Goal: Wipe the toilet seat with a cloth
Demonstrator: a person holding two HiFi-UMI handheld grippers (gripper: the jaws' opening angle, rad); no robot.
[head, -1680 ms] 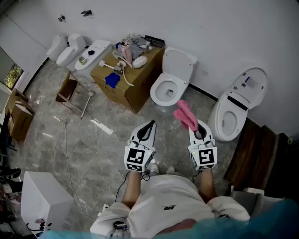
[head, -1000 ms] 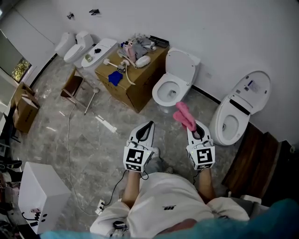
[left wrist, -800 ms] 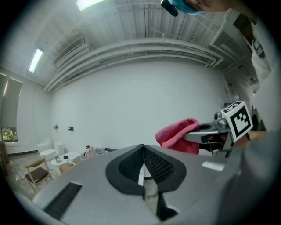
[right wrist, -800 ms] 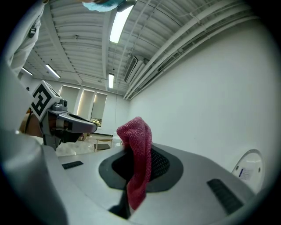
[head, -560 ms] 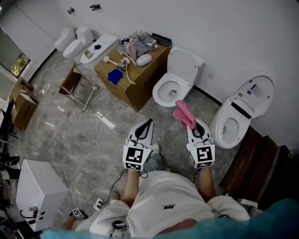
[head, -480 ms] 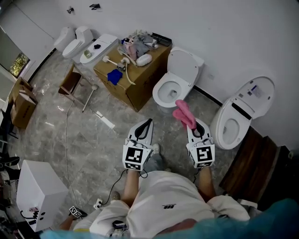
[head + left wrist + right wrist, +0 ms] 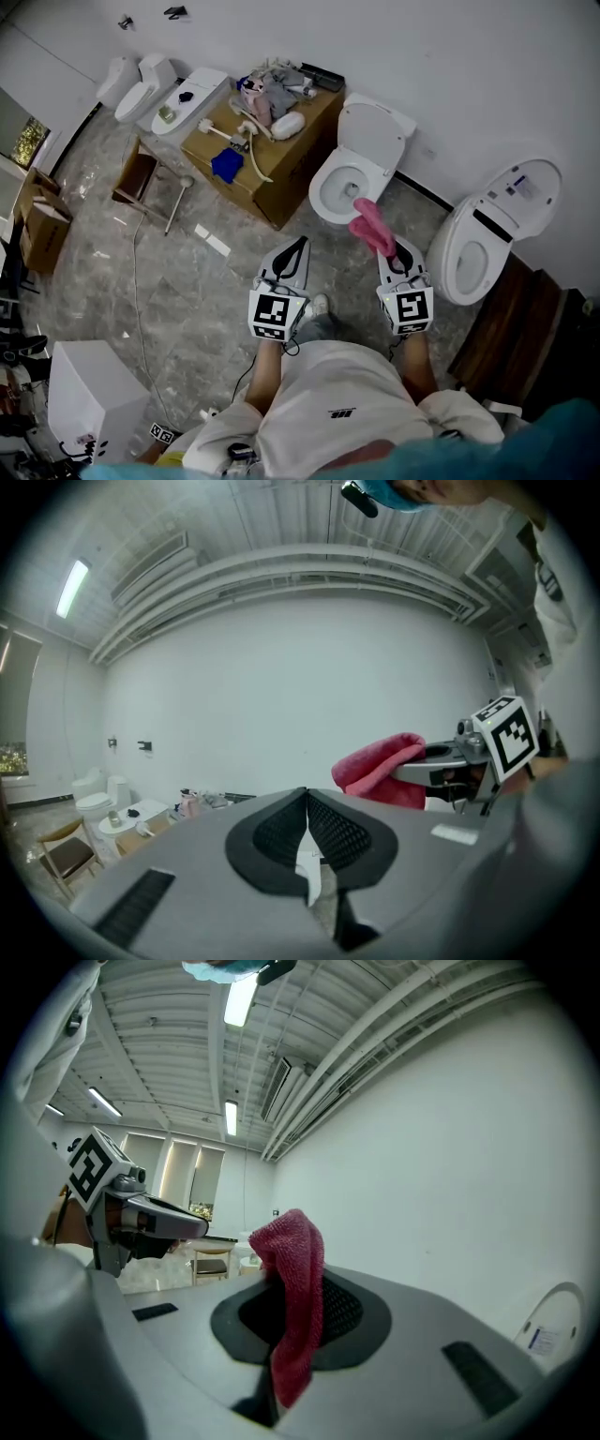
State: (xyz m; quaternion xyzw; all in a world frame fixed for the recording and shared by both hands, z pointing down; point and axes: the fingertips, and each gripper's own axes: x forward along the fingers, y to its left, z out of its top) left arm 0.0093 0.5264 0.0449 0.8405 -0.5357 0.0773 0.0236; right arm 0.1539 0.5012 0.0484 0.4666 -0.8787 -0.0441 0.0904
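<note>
A white toilet (image 7: 354, 183) with its lid raised stands against the wall ahead of me, its seat ring (image 7: 325, 199) down around the bowl. My right gripper (image 7: 396, 251) is shut on a pink cloth (image 7: 371, 227), which reaches over the floor just short of that bowl. In the right gripper view the cloth (image 7: 292, 1297) hangs folded over the jaws. The left gripper (image 7: 298, 248) is shut and holds nothing, level with the right one above the floor. The left gripper view shows its jaws (image 7: 307, 803) meeting, with the cloth (image 7: 382, 769) off to the right.
A second toilet (image 7: 487, 232) with a raised lid stands to the right. A cardboard box (image 7: 267, 155) piled with clutter stands left of the near toilet. Further left are more toilets (image 7: 141, 84), a chair (image 7: 136, 176), boxes (image 7: 36, 220) and a white cabinet (image 7: 94, 398). A dark wooden panel (image 7: 520, 333) leans at right.
The whole scene has shifted slightly as I stepped closer to the toilet. Both grippers keep the same pose, and the cloth now reaches nearer the bowl's front rim.
</note>
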